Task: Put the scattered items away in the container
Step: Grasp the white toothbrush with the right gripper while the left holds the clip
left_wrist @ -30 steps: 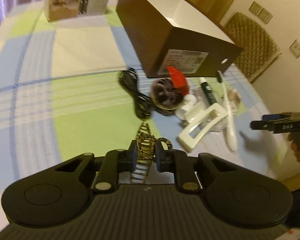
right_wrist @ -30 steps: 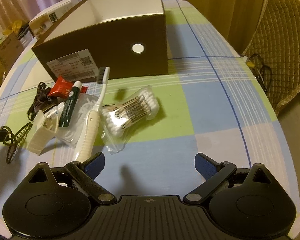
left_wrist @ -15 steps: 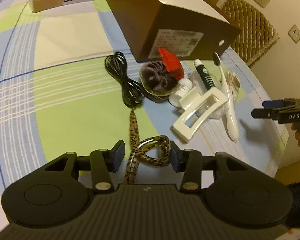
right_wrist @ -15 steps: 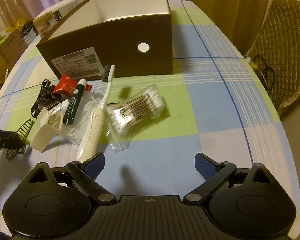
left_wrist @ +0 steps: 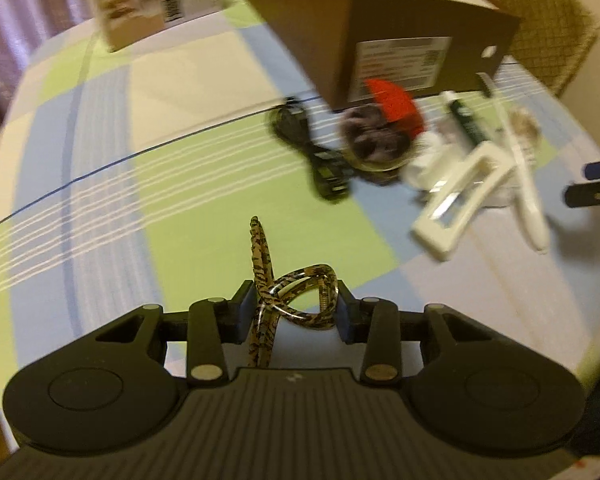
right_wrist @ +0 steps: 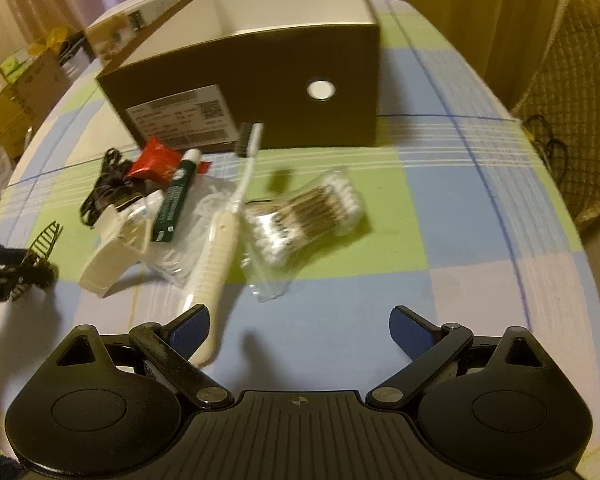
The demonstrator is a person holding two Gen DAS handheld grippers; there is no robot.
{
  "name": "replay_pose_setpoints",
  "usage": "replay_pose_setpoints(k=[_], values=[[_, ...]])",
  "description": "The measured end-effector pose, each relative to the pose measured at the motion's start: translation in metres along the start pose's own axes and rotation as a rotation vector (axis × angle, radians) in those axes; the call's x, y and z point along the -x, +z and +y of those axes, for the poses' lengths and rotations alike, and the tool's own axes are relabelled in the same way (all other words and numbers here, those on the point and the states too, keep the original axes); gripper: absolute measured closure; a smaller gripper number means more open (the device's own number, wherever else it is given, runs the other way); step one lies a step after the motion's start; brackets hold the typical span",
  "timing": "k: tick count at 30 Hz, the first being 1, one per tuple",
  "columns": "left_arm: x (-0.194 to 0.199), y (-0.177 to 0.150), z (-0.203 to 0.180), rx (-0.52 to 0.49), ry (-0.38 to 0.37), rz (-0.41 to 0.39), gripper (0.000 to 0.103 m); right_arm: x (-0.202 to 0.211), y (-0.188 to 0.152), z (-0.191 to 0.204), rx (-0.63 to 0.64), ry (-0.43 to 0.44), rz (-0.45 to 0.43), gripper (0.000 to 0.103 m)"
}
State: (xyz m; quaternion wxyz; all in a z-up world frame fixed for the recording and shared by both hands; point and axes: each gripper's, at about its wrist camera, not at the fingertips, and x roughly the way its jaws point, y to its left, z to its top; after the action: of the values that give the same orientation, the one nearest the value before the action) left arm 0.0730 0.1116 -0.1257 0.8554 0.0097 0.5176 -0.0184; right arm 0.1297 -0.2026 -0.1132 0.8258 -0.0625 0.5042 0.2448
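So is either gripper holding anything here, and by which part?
The left gripper is closed on the tortoiseshell hair clip, gripping its looped handle end. The right gripper is open and holds nothing.

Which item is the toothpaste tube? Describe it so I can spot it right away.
Start at the brown box and drop to the clutter below its white label. The toothpaste tube lies between the red packet and the white toothbrush. It is the only dark green thing there, with a white cap toward the box.
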Motion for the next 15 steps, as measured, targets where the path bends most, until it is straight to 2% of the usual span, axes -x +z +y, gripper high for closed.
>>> replay_pose_setpoints(k=[1,2,3,5,9,13,15], values=[[0.0,-0.001,0.002,0.005,0.013,0.002,0.068,-0.002,0.001,0.003,0.011,0.014,0.003,0.017],[0.0,-0.001,0.003,0.01,0.019,0.004,0.068,-0.004,0.002,0.007,0.022,0.031,0.01,0.029],[0.0,-0.001,0.004,0.015,0.021,0.005,0.068,-0.006,0.002,0.01,0.029,0.042,0.015,0.035],[0.001,-0.001,0.003,0.015,0.03,0.006,0.068,-0.011,0.004,0.016,0.047,0.06,0.024,0.037],[0.002,-0.002,0.001,0.022,0.027,0.006,0.068,-0.018,0.008,0.027,0.071,0.109,0.029,0.048],[0.001,-0.002,-0.001,0.023,0.031,0.009,0.068,-0.027,0.01,0.036,0.082,0.141,0.032,0.05],[0.002,-0.002,-0.002,0.025,0.032,0.009,0.068,-0.033,0.009,0.038,0.086,0.13,0.037,0.065]])
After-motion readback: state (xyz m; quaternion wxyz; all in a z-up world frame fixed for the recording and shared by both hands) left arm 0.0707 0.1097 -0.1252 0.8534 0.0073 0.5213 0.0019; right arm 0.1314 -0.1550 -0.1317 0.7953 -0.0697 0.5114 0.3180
